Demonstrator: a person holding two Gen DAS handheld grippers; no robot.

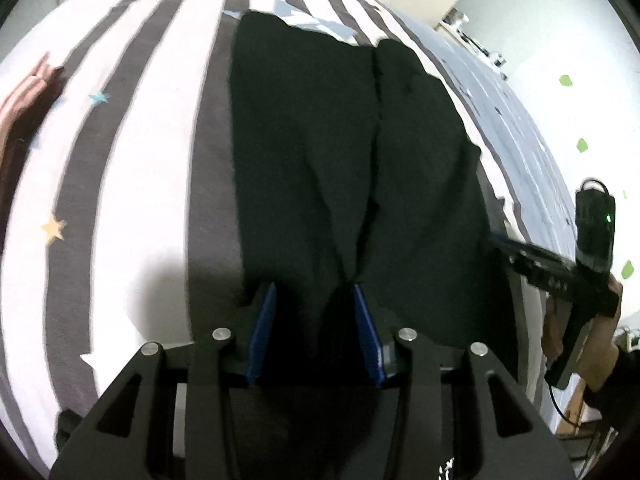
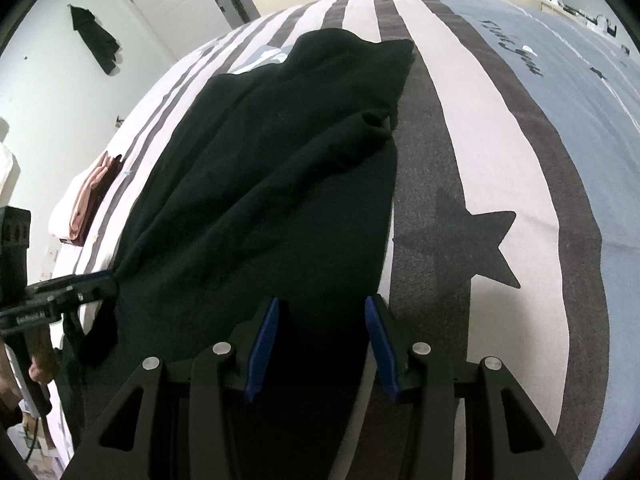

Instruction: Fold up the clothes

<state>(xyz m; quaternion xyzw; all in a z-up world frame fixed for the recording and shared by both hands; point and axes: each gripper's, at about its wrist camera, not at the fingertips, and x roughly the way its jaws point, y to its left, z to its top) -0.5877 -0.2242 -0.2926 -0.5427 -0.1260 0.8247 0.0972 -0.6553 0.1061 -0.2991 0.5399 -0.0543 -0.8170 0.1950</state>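
Observation:
A black garment (image 1: 352,152) lies spread on the striped bed cover (image 1: 132,160), its length running away from me. My left gripper (image 1: 315,288) has the garment's near edge between its blue pads (image 1: 264,332), and creases run out from that grip. In the right wrist view this gripper (image 2: 108,278) pinches the garment's near left corner. My right gripper (image 2: 322,300) holds the near right part of the same garment (image 2: 260,184), with black cloth filling the gap between its pads (image 2: 382,348). From the left wrist, the right gripper (image 1: 498,240) meets the cloth's right edge.
A folded pink and white pile (image 2: 86,200) sits at the bed's far left edge. The cover's blue section (image 2: 560,120) stretches to the right. A dark item hangs on the wall (image 2: 96,40) beside a door. A hand (image 1: 560,332) holds the right gripper off the bed's side.

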